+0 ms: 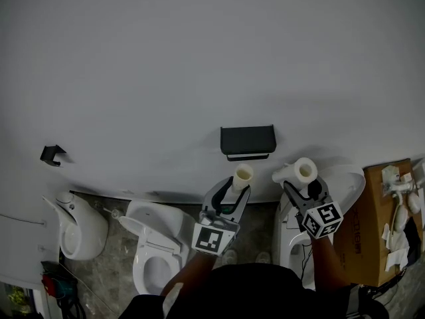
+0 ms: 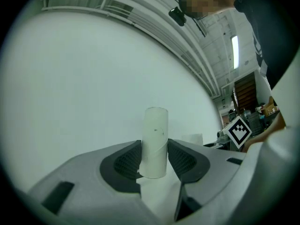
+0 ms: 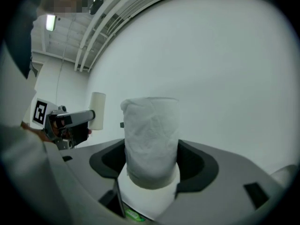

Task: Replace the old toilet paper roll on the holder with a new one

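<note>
- Holder (image 1: pixel 248 141) is fixed on the wall (image 1: pixel 166 58), w/ bare wall all round it. A toilet (image 1: pixel 154 244) is seen below-left, a cardboard box (image 1: pixel 372 224) at far right.
- Left claw (image 1: pixel 232 190) is closed on the empty cardboard tube (image 1: pixel 243 175). The tube is held upright, below the holder & apart from it.
- Right claw (image 1: pixel 302 186) is clamped on the new roll (image 1: pixel 304 171). The roll is upright betw. the jaws, below-right of the holder.
- The two claws are kept apart.
</note>
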Motion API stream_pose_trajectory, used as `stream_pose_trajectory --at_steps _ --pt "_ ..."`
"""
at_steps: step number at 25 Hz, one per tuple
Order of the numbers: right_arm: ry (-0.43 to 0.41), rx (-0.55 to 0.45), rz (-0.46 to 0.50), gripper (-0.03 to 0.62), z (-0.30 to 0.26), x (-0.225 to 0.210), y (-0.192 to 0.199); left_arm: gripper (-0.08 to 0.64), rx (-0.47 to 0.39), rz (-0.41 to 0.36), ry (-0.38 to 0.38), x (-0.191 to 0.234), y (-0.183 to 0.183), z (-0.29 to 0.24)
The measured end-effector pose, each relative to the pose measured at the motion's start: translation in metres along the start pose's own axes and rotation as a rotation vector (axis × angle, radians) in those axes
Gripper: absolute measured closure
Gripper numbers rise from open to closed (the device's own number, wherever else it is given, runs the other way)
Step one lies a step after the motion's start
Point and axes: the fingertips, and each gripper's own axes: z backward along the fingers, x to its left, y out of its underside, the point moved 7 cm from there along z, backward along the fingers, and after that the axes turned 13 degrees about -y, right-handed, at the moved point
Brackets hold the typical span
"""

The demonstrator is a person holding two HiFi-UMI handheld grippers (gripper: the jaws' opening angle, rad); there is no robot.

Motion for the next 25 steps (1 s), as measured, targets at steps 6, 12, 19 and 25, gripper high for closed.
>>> stream_pose_trajectory --at_steps 6,12,19,25 --pt "-0.015 -0.110 -0.259 0.285 -0.018 -0.022 0.004 0.383 0.029 -0.023 -0.034 0.005 0.004 0.007" --pt "0.026 -0.196 -0.497 0.285 -0.033 -0.041 0.016 0.383 0.045 -0.038 -0.068 0.014 0.009 0.009" --pt "0.047 -0.321 -0.779 0.285 -0.048 -0.060 0.032 0.383 0.065 -0.050 -0.109 0.025 0.015 0.012" --pt "0.055 -0.431 -1.015 0.285 -0.062 -0.067 0.048 0.383 0.077 -0.063 -0.134 0.028 0.017 0.016"
